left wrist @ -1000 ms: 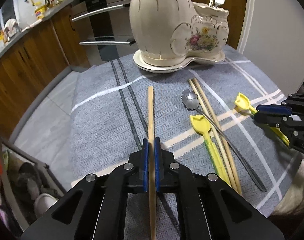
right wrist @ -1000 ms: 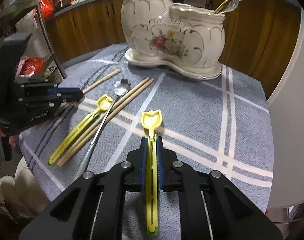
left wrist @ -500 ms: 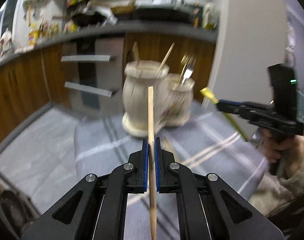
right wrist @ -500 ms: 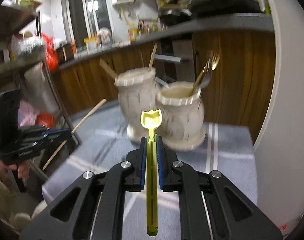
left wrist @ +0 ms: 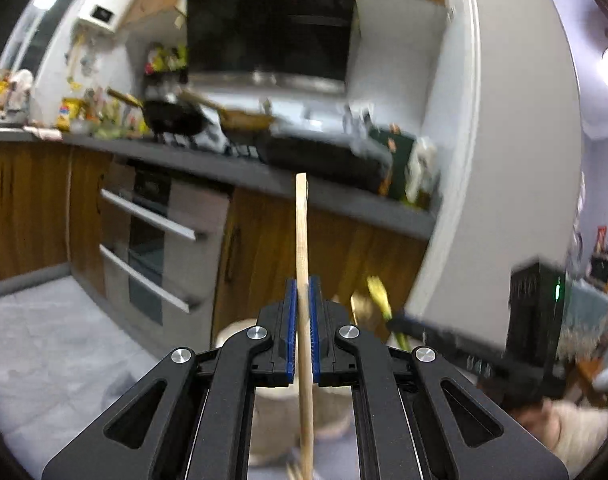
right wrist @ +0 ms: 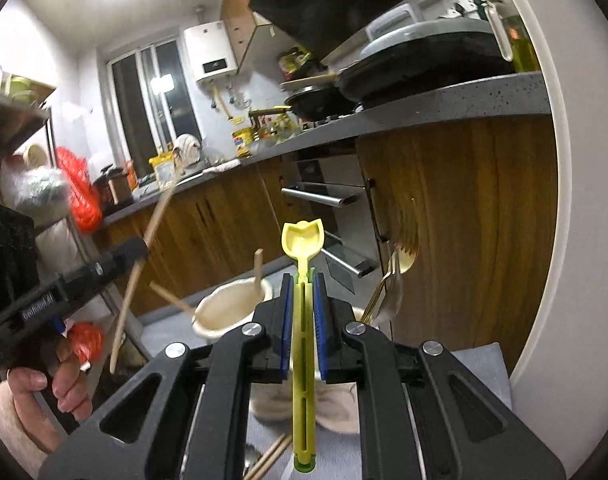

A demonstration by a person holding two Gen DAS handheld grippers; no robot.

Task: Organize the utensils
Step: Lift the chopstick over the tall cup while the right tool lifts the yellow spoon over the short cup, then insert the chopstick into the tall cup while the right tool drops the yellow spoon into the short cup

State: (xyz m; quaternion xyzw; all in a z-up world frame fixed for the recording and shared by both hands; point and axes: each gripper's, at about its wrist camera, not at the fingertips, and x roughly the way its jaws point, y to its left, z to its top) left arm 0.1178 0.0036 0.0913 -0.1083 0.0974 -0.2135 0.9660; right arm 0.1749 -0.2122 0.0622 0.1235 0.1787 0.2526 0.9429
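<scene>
My left gripper [left wrist: 302, 292] is shut on a wooden chopstick [left wrist: 302, 232] that sticks out forward, raised above the cream ceramic utensil holder [left wrist: 240, 330], which my fingers mostly hide. My right gripper [right wrist: 302, 284] is shut on a yellow plastic spoon [right wrist: 302, 240] with a tulip-shaped bowl, held over the holder [right wrist: 232, 304]. The holder's tall compartment has wooden sticks in it, and its lower one holds gold forks [right wrist: 397, 268]. In the right wrist view the left gripper [right wrist: 138, 254] with its chopstick [right wrist: 152, 224] is on the left. In the left wrist view the right gripper [left wrist: 395, 322] is blurred at the right.
A grey checked cloth [right wrist: 479, 364] covers the table under the holder, and two chopsticks [right wrist: 272, 456] lie on it near me. Behind stand wooden kitchen cabinets [right wrist: 463, 220], an oven [left wrist: 152, 248] and a counter with pans. A white wall edge [left wrist: 455, 200] is on the right.
Both grippers have lifted their utensils off the cloth and tilted up towards level. The table has dropped out of view and the holder now sits low behind the fingers.
</scene>
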